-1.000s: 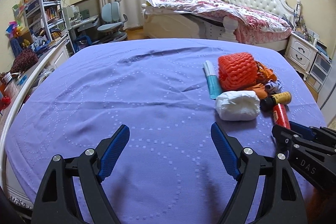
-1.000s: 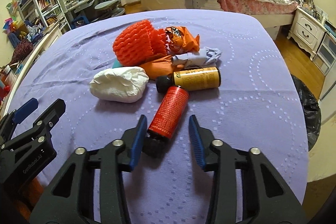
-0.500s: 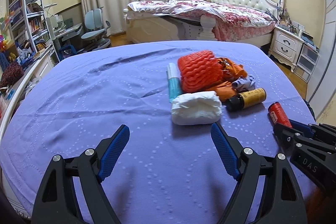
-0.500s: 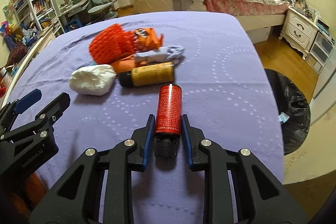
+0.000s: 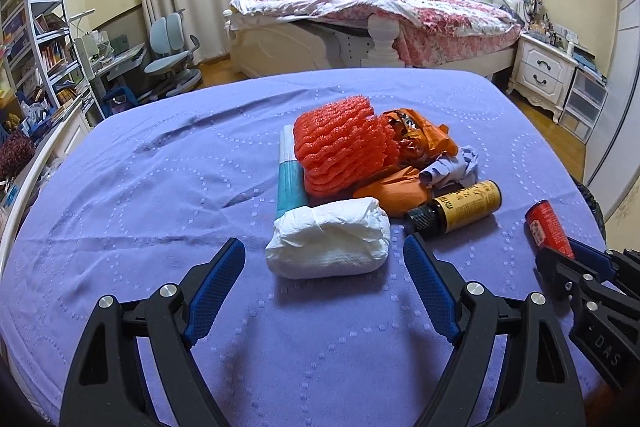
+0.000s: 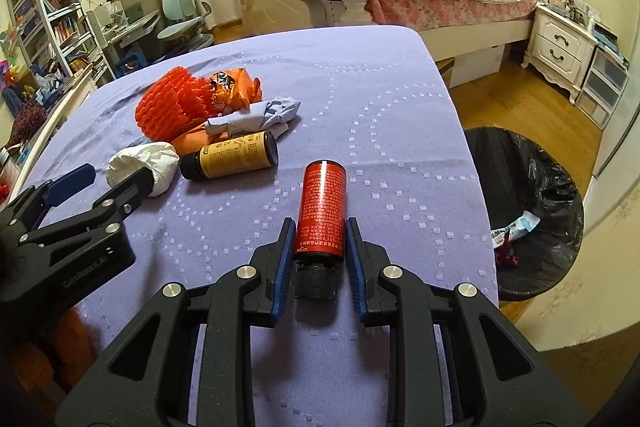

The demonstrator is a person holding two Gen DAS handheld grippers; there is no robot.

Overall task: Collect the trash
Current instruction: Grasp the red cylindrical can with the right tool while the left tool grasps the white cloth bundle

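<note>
Bottle (image 6: 321,207) red, cap toward camera, gripped lengthwise by right tongs (image 6: 316,259); left tongs (image 5: 324,291) wide, opening.

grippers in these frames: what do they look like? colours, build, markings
Left gripper and right gripper look alike: black angular plastic frames with cut-outs, silver pivot bolts, blue textured finger pads. Pale lettering on the sides, too small to read fully. No cables or sleeves visible.

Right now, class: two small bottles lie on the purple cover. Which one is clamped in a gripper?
The red bottle, held near its black cap by the right gripper. The yellow-labelled bottle lies free beside the pile, with no fingers touching it.
</note>
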